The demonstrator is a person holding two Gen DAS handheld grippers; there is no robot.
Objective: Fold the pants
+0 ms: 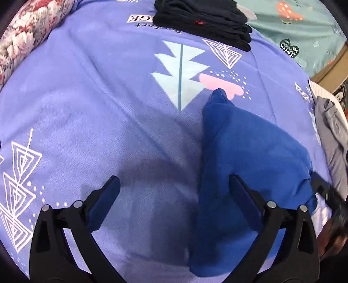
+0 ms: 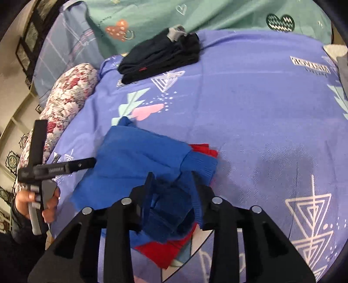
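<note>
Purple patterned bedsheet (image 2: pixel 250 104) carries blue pants (image 2: pixel 134 156) beside floral pillow (image 2: pixel 69 95).

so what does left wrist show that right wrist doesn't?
Left wrist only: grey garment at the bed's right edge, and the left hand-held gripper seen open, nothing between its fingers.
Right wrist only: red lining at the blue pants' cuff, checked pillow, the hand holding the left unit, and the right hand-held gripper with blue fabric between its fingers.
Both: blue pants, folded black pile, purple bedspread, floral bolster.
</note>
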